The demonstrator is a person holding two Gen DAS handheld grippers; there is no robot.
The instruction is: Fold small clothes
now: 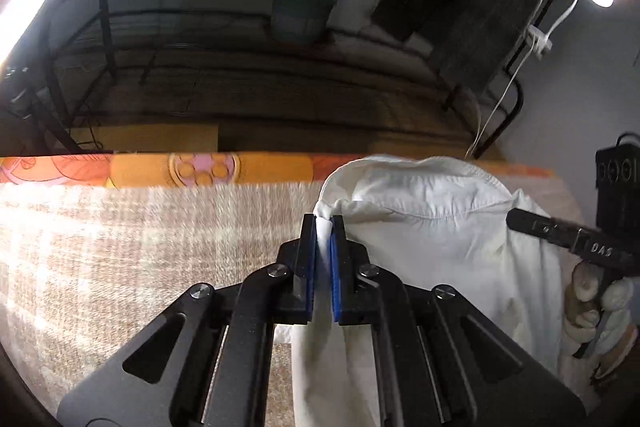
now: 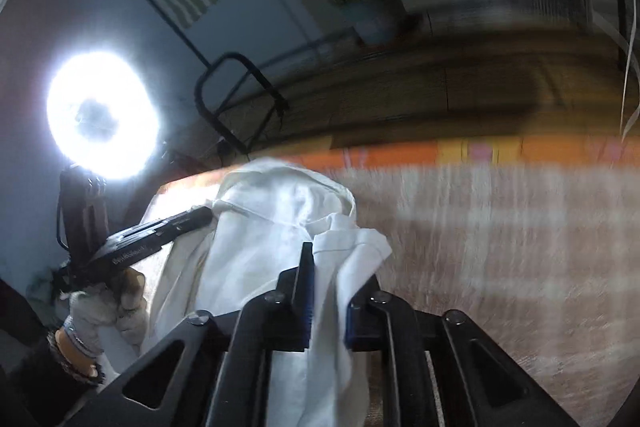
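A white garment (image 1: 432,227) hangs bunched between my two grippers above a beige woven cloth surface (image 1: 140,247). My left gripper (image 1: 324,223) is shut on a fold of its edge, the fabric pinched between the blue pads. My right gripper (image 2: 326,255) is shut on another part of the white garment (image 2: 272,227), which drapes over its right finger. The right gripper also shows at the right edge of the left wrist view (image 1: 516,217), the left gripper at the left of the right wrist view (image 2: 206,213). Both views are blurred by motion.
An orange patterned border (image 1: 208,169) runs along the far edge of the surface. Beyond it stand a black metal frame (image 1: 100,27) with wooden slats and a plant pot (image 1: 300,15). A bright ring light (image 2: 102,115) stands at the left of the right wrist view.
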